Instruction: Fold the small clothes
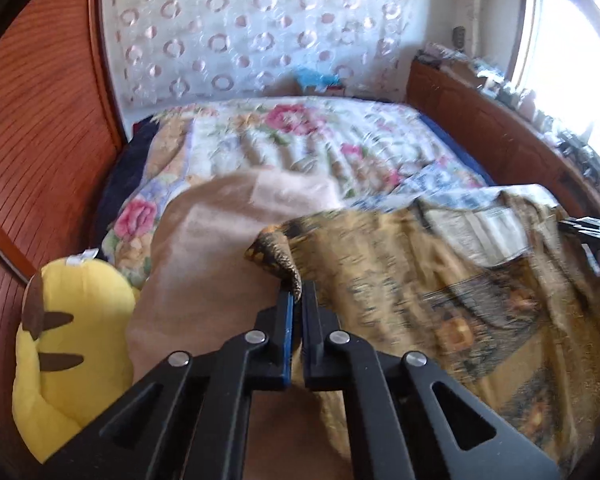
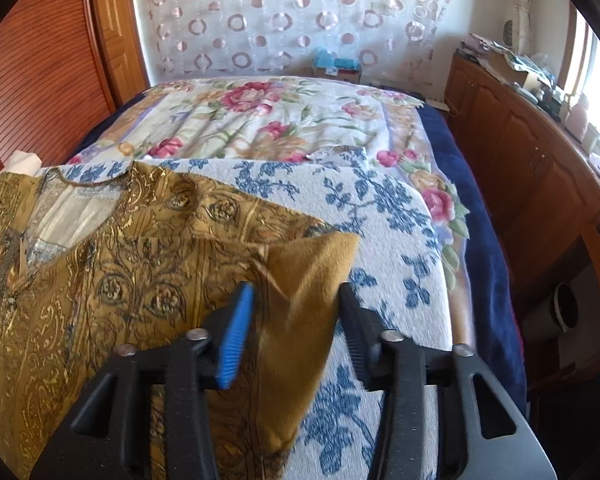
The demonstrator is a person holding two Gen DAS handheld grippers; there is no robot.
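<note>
A gold patterned garment (image 2: 112, 280) lies spread on a white cloth with blue flowers (image 2: 380, 216) on the bed. In the left wrist view the same garment (image 1: 420, 292) lies to the right, blurred by motion. My left gripper (image 1: 299, 296) is shut on a rolled corner of the garment (image 1: 278, 254) and lifts it. My right gripper (image 2: 296, 296) is open, its jaws either side of a turned-up plain gold corner (image 2: 312, 276) of the garment, apart from it.
A beige cloth (image 1: 204, 264) lies under the left gripper. A yellow plush toy (image 1: 64, 340) sits at the left. The floral bedspread (image 2: 268, 120) covers the bed behind. A wooden cabinet (image 2: 532, 168) runs along the right, a slatted wooden wall (image 1: 28, 152) along the left.
</note>
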